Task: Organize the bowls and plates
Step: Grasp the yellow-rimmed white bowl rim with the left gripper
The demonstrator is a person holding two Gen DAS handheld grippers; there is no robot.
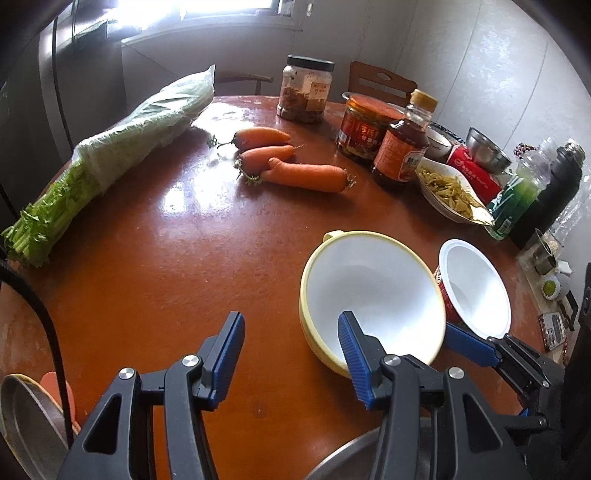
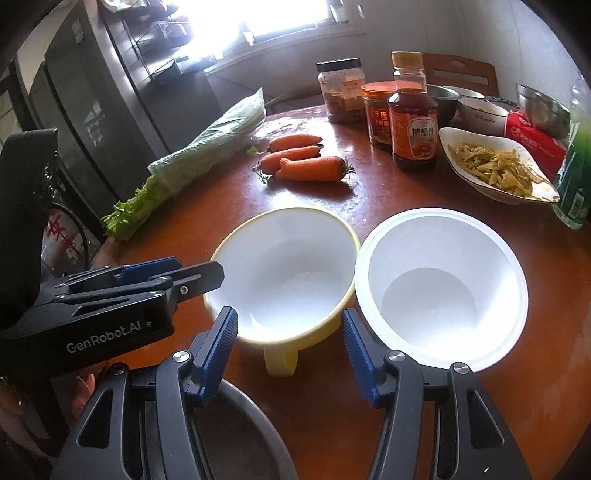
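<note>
Both the left gripper and right gripper hang with jaws spread, holding nothing. At lower centre, the yellow bowl touches the white bowl; nudging one could shove the other.

Through both wrist cameras I see daylight pouring from a window at the top, blown out to pure white. It throws pale glare patches across the glossy desk. Fisheye lenses bend the room, and dark vignettes fill every corner. The centre looks sharp; edges soften.
</note>
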